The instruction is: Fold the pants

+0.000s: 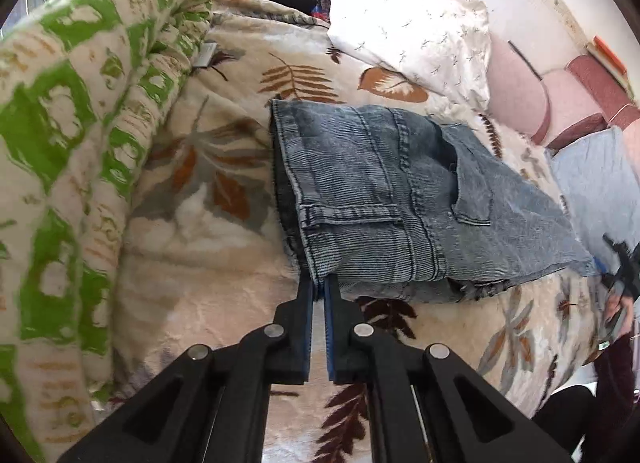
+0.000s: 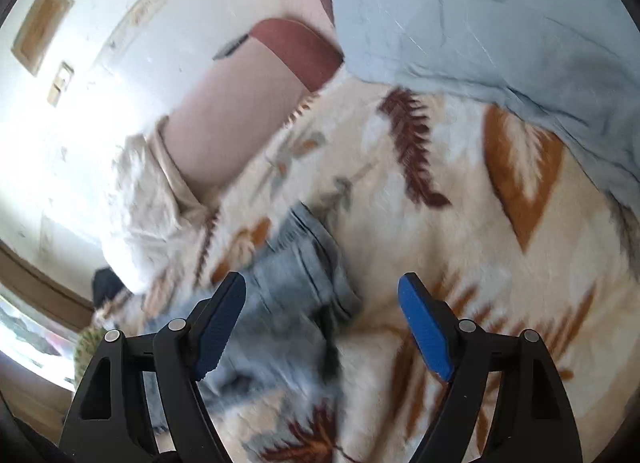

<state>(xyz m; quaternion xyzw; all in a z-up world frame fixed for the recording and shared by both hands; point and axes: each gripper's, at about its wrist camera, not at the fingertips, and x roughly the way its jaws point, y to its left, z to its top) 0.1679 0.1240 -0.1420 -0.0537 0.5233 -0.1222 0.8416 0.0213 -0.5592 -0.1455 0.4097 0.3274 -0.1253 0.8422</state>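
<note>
On the bed, left wrist view: the jeans (image 1: 384,191) are seen lying on the leaf-patterned blanket (image 1: 208,263), already doubled into a compact stack with several layers showing at the near edge.
Left gripper (image 1: 319,287): pressed together on the near corner of the jeans, the denim pinched between the blue pads.
Surroundings: a green-patterned quilt (image 1: 80,143) is bunched just beside the jeans, and a white pillow (image 1: 408,15) lies beyond them.
Right wrist view, blurred: the folded jeans (image 2: 288,303) are seen below and between the fingers.
Right gripper (image 2: 322,291): spread wide, nothing pinched, apart from the denim.
Light blue cloth (image 2: 480,23): lying beyond, on the same blanket.
Done, as judged: the main folds appear made.
Left, as judged: release of the pinched corner and perhaps a final smoothing; a further fold cannot be ruled out.
</note>
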